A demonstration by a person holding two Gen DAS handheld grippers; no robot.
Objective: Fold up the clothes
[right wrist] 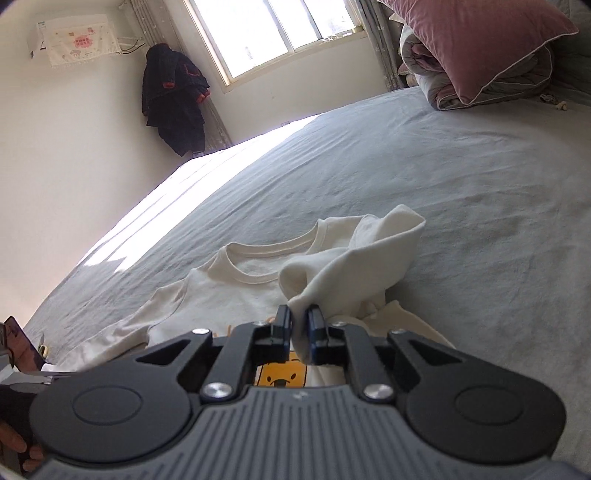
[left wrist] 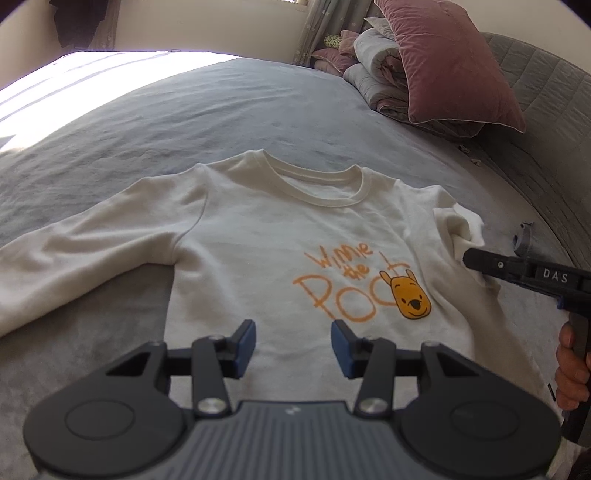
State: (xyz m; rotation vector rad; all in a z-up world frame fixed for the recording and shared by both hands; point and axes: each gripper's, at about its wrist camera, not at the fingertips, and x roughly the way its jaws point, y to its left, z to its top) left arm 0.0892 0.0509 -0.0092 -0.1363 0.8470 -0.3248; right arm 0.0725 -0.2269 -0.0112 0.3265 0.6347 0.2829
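A cream long-sleeved shirt with an orange bear print lies front up on the grey bed sheet, collar away from me. Its left sleeve stretches out flat. My left gripper hovers open over the shirt's lower chest with nothing between its blue pads. My right gripper is shut on the shirt's right sleeve, which is bunched and lifted over the chest. In the left wrist view the right gripper reaches in from the right edge, its tip in the bunched sleeve.
A pink pillow and folded quilts are stacked at the bed's far right by a grey headboard. A dark jacket hangs on the wall near the window. Bare sheet surrounds the shirt.
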